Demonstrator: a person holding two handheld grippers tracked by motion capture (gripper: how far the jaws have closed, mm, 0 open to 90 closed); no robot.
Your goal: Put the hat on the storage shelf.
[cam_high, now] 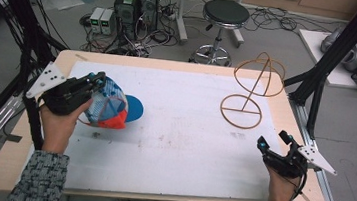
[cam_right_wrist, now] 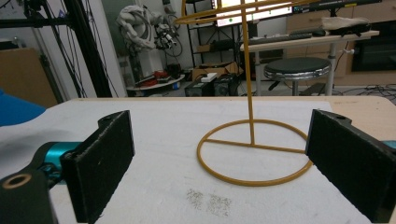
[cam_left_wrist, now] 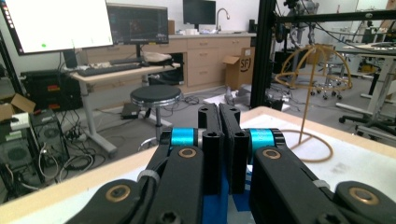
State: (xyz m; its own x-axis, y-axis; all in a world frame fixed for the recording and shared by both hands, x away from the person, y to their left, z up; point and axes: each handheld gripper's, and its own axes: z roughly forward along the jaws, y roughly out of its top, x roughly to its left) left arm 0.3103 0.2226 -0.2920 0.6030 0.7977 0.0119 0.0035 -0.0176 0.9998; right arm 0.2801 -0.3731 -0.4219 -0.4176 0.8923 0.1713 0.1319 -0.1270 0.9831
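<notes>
High view shows a cap (cam_high: pixel 110 107) with a blue brim, pale mesh panels and an orange-red patch at about nine o'clock on the white mat (cam_high: pixel 177 140) that covers the worktop (cam_high: pixel 19 164). The left tool (cam_high: pixel 97 79) is at the cap's nine o'clock edge; in the left gripper view its jaws are pressed together with blue material just beneath them, and they appear to pinch the cap. At about two o'clock stands a yellow wire stand (cam_high: pixel 250 90), a ring base with an upright rod and a hooped top. The right tool (cam_high: pixel 273 139) hovers at four o'clock, jaws spread wide, framing the stand's ring base (cam_right_wrist: pixel 254 151) in the right gripper view. A black stool (cam_high: pixel 225 12) sits beyond the worktop at twelve o'clock.
</notes>
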